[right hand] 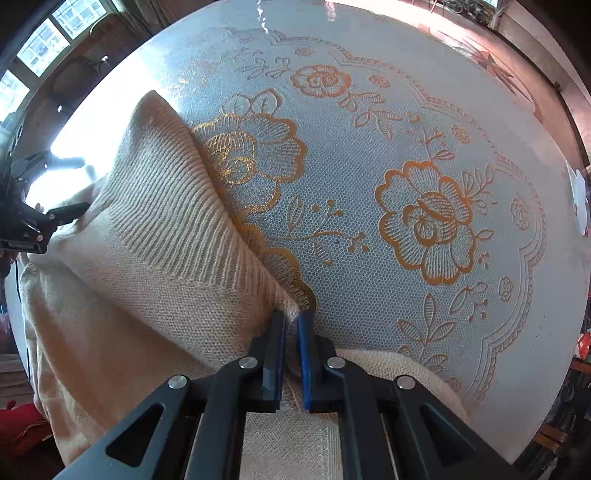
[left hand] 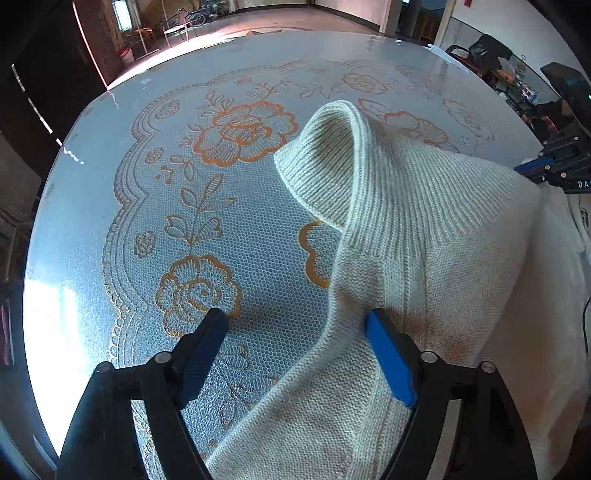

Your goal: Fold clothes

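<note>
Garment: we see a cream knit sweater (left hand: 424, 258) lying on the right part of the counter (left hand: 92, 221) in the left wrist view, and on the left and lower part in the right wrist view (right hand: 147, 295).
Knit: most of the cloth is a fine, even stitch; a wide band of coarser ribbing (left hand: 369, 177) runs across it and ends in a rolled, rounded edge.
Shape: we find the ribbed band raised off the counter and curled over on itself, forming a hood-like hump; the plain knit below it falls in soft folds toward us.
Colour: off-white in the left wrist view, warmer beige in the right wrist view, with faint orange tints where the counter pattern shows through or reflects.
Edge: a loose hem of the sweater runs diagonally between the fingers of the left hand-held gripper (left hand: 295, 325).
Left hand-held gripper: its jaws stand wide apart; the right finger rests against the sweater, the left finger is over bare counter, and nothing is clamped.
Right hand-held gripper (right hand: 291, 321): its jaws are nearly together with a fold of the sweater pinched between the blue pads, just where the ribbing meets the plain knit.
Counter: round and glossy, covered by a lace-patterned cloth with orange-outlined roses (right hand: 424, 221) and leaves; strong glare lies on one side.
Surroundings: chairs (left hand: 177, 26) and a window stand beyond the counter's far rim.
</note>
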A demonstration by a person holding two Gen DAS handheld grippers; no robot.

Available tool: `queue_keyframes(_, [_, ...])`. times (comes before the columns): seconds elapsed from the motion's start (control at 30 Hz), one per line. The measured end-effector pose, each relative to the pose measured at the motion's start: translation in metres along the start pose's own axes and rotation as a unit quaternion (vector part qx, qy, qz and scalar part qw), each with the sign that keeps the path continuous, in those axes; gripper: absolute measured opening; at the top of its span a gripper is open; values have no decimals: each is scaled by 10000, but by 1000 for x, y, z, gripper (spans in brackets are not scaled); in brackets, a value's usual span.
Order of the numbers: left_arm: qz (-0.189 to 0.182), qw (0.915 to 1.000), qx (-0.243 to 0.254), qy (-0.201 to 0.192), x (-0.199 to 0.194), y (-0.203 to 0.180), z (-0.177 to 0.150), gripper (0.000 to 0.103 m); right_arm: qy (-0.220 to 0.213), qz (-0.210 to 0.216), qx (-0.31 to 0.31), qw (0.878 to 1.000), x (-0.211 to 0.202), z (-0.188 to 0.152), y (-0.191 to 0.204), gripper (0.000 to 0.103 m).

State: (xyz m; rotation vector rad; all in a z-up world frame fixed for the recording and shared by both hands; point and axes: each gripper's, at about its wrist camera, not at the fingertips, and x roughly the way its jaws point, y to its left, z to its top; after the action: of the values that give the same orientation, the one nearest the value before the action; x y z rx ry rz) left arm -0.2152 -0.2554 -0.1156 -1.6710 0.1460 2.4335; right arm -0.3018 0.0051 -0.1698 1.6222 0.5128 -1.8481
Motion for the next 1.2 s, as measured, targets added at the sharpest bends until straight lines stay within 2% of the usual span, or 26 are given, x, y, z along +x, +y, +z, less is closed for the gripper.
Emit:
queue_keyframes(0.03, [-75,9999,127,-5,-3,-4,0,49,-174,80,127,9997,-8,-4,-3,5])
queue_keyframes(0.07, [-129,9996,233,23,-5,-9,-1,30,-372,157,256,9989,-18,-7,-6,5])
queue_keyframes(0.1, [-108,9993,351,51,-7,-15,-2,24,-547,272,404,9973,-28,-11,-10,5])
queue_keyframes(0.17, [-46,9982,598,54,-10,-25,-6,18,-840,538,627,9930,-48,-18,-16,5])
queue_keyframes(0.27, [-167,9982,582,16,-16,-28,-11,7,-1115,723,788,9880,-79,-28,-21,5])
queue_keyframes(0.4, [-391,9975,546,-214,-36,-30,-18,5,-1293,837,849,9844,-90,-48,-10,5])
queue_keyframes(0.53, [-530,9965,378,-529,-64,-30,-27,5,-1355,951,893,9822,-87,-75,2,5])
queue_keyframes(0.6, [-600,9951,346,-703,-78,-37,-32,5,-1338,1023,933,9813,-110,-98,15,5])
queue_keyframes(0.73, [-734,9925,471,-859,-98,-58,-70,5,-1254,1122,787,9826,-112,-142,42,5])
queue_keyframes(0.83, [-668,9924,775,-679,-99,-91,-128,5,-960,1182,650,9862,-94,-187,68,5])
queue_keyframes(0.9, [-436,9918,1066,-552,-88,-105,-160,5,-716,1140,491,9897,-75,-215,84,8])
queue_keyframes(0.97, [-308,9910,1180,-548,-86,-116,-181,6,-663,995,324,9923,-67,-232,92,9])
queue_keyframes(1.0, [-230,9908,1156,-661,-88,-116,-183,10,-685,906,247,9932,-67,-239,94,11])
queue_keyframes(1.03, [-152,9905,1131,-772,-91,-117,-184,10,-707,816,171,9940,-66,-245,97,20])
queue_keyframes(1.07, [-70,9898,1111,-892,-94,-117,-185,11,-765,716,88,9945,-68,-250,99,23])
queue_keyframes(1.13, [111,9863,1116,-1205,-105,-116,-175,20,-1093,412,-148,9930,-86,-245,101,23])
queue_keyframes(1.2, [104,9853,1114,-1291,-108,-114,-163,55,-1258,235,-413,9909,-99,-233,106,27])
